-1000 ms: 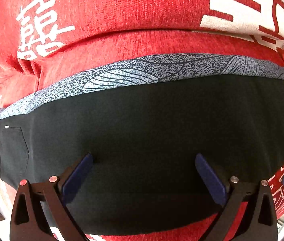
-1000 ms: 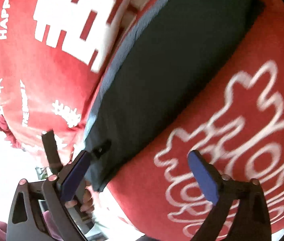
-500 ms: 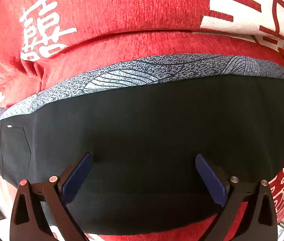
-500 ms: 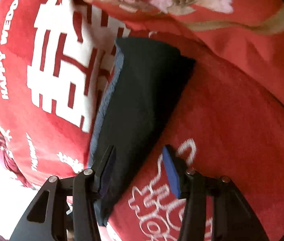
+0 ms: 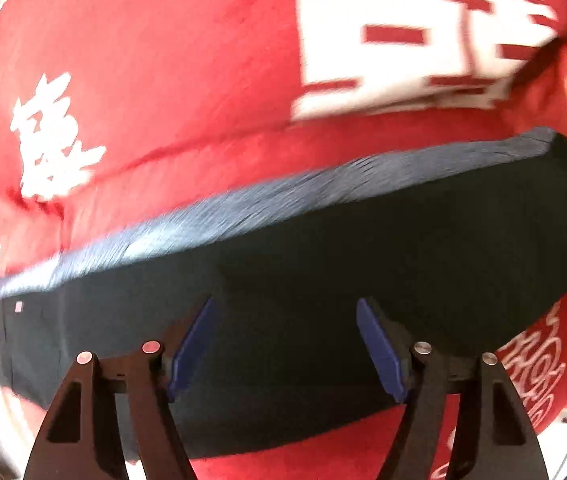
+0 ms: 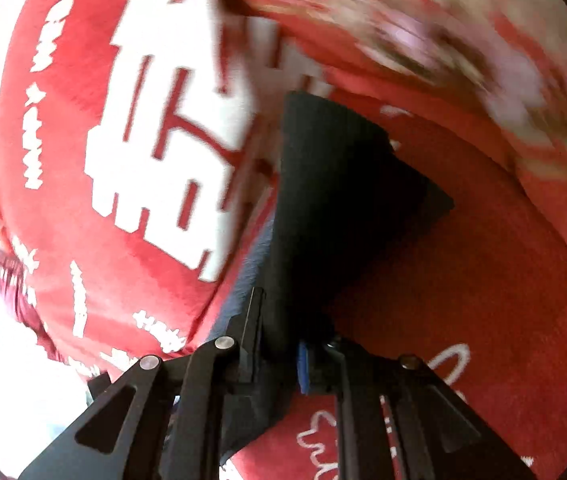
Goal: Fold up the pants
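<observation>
- Around you: a red plush blanket with white printed characters (image 5: 171, 80) covers the whole surface; a large white block character (image 6: 163, 152) sits left of the garment in your right wrist view. A blurred floral red fabric (image 6: 463, 48) crosses that view's top right; too smeared to say what it is.
- The task's thing: long black pants with a blue-grey patterned strip along one edge (image 5: 323, 264) lie flat across the blanket, running left to right in your left wrist view. A pocket and a small pale tag (image 5: 19, 306) show at the left end.
- Your left gripper (image 5: 283, 344) hangs over the near half of the pants, blue pads spread wide, nothing between them. Whether the tips touch the cloth is unclear.
- Your right gripper (image 6: 279, 344) is clenched on the end of the pants (image 6: 323, 208), black fabric pinched between the pads and rising ahead in a raised fold. A dark part at the right edge of the left wrist view, over that end of the pants, is probably this gripper.
- Edges: the patterned strip marks the far long edge; the near long edge lies just below your left pads, with bare red blanket beyond it. Open blanket also shows right of the lifted end in the right wrist view.
- Both views are motion-blurred.
</observation>
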